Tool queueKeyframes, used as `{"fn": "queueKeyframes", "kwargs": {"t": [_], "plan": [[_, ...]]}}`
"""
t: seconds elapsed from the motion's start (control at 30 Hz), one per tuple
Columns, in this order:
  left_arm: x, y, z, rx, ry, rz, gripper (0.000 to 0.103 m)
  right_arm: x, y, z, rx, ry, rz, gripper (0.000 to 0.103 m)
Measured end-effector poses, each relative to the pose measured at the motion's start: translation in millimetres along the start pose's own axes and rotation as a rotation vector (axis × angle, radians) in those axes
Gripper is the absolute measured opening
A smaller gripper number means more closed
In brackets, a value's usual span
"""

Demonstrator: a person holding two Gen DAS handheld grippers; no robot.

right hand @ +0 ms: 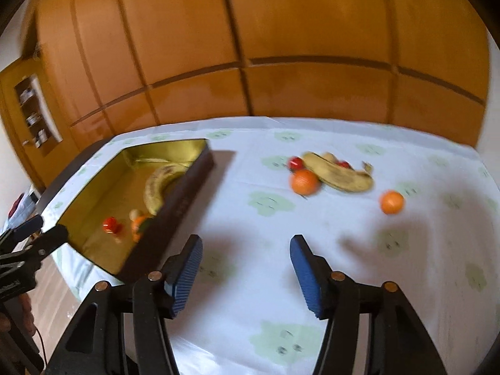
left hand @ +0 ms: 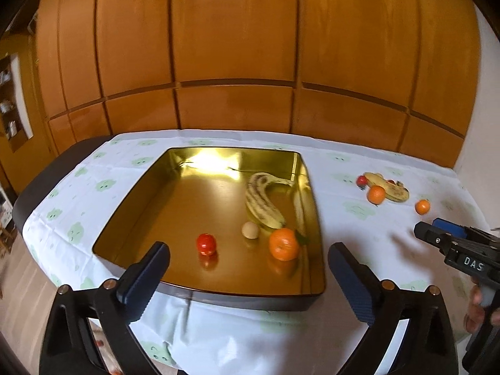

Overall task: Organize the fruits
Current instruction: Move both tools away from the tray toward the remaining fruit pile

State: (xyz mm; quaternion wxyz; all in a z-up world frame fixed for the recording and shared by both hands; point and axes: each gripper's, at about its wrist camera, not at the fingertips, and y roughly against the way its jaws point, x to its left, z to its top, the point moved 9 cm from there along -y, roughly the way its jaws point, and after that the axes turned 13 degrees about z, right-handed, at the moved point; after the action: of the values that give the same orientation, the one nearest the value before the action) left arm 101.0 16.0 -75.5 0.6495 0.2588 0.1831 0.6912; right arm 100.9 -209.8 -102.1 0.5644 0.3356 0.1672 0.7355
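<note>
Gold tin (left hand: 162, 193) holds banana (left hand: 262, 203) lengthwise, stem rearward; left gripper (left hand: 250, 284), right gripper (right hand: 247, 275) both agape, empty.

The left wrist view looks down and forward from the worktop's (left hand: 218, 337) near edge over the gold tray (left hand: 131, 206). The right wrist view faces the worktop's right half. Both share tray and loose fruit.

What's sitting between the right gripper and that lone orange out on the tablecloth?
Nothing: in the right wrist view only bare tablecloth lies between the empty right gripper and the lone orange.
</note>
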Motion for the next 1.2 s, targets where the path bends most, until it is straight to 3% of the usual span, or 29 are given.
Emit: {"fn": "queueKeyframes", "kwargs": {"t": [0.33, 0.67, 0.87, 1.0, 1.2], "plan": [[-41, 3, -1, 0.016, -0.095, -0.065, 0.103, -54, 20, -21, -0.006, -0.085, -0.092, 0.059], [-95, 0, 12, 0.066, -0.177, -0.202, 0.103, -93, 33, -30, -0.017, -0.154, -0.148, 0.059], [-143, -14, 22, 0.159, -0.237, -0.29, 0.103, -112, 37, -36, -0.025, -0.186, -0.164, 0.059], [-174, -31, 25, 0.197, -0.282, -0.284, 0.102, -121, 40, -37, -0.027, -0.191, -0.171, 0.059], [-209, -77, 41, 0.311, -0.196, -0.311, 0.096, -135, 46, -37, -0.036, -0.209, -0.179, 0.059]]}}
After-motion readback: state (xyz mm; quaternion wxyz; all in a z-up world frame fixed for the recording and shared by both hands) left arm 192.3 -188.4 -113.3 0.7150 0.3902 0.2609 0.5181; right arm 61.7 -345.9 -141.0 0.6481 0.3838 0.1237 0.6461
